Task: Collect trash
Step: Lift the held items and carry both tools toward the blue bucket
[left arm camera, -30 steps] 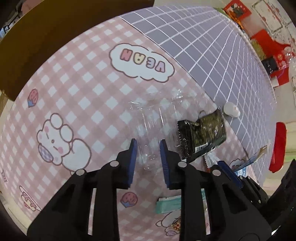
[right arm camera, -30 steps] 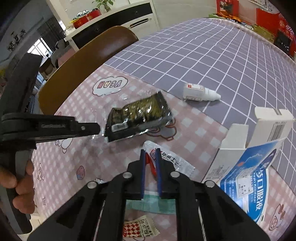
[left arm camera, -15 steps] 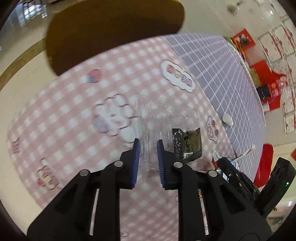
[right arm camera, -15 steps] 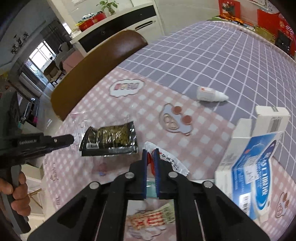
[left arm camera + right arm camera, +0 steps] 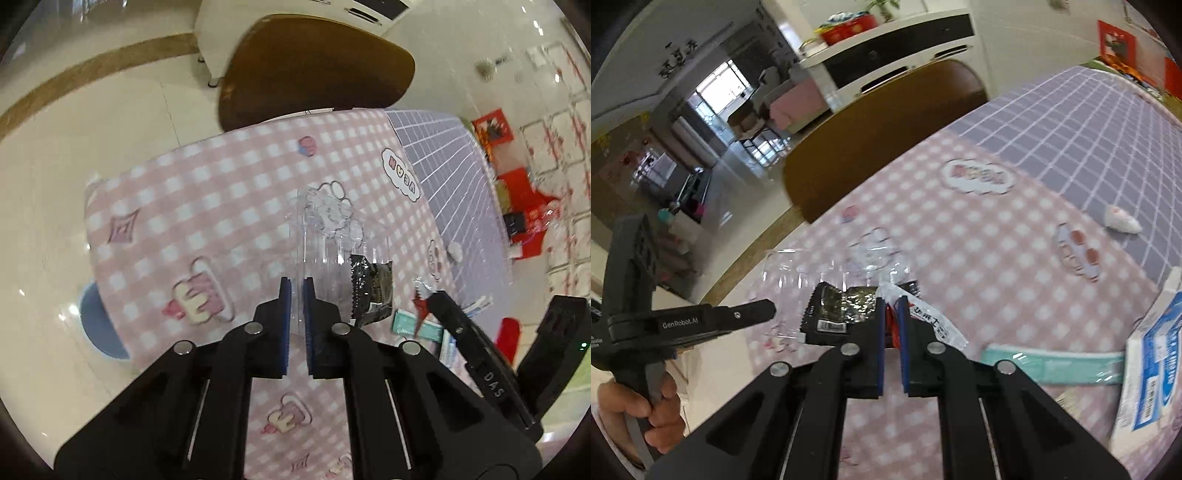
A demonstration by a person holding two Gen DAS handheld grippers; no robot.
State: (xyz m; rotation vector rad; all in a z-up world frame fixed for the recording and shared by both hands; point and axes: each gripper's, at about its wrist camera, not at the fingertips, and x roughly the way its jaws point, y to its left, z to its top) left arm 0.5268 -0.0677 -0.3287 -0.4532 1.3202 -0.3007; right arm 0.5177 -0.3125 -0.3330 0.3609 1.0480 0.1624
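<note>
Pale floor tiles and a brown chair back fill the top of your left wrist view, with the pink checked tablecloth below and its purple grid part to the right. Your left gripper has just been closing, and its blue pads now pinch the near edge of a clear plastic tray, which reaches away from the fingers over the cloth. A dark snack wrapper shows just right of the tray, partly behind it. Further right is your right gripper, with a red and white sachet at its tip and a teal packet beneath it.

Cabinets, a window and the same chair back stand behind the table in your right wrist view. Your right gripper's jaws stand nearly together, clamped on the red and white sachet, which sticks out past the right finger. The dark wrapper lies just left of the fingers, overlapping the clear tray. Your left hand grips the other gripper's handle at the left edge. To the right are the teal packet, a blue and white box and, on the purple cloth, a small white bottle.
</note>
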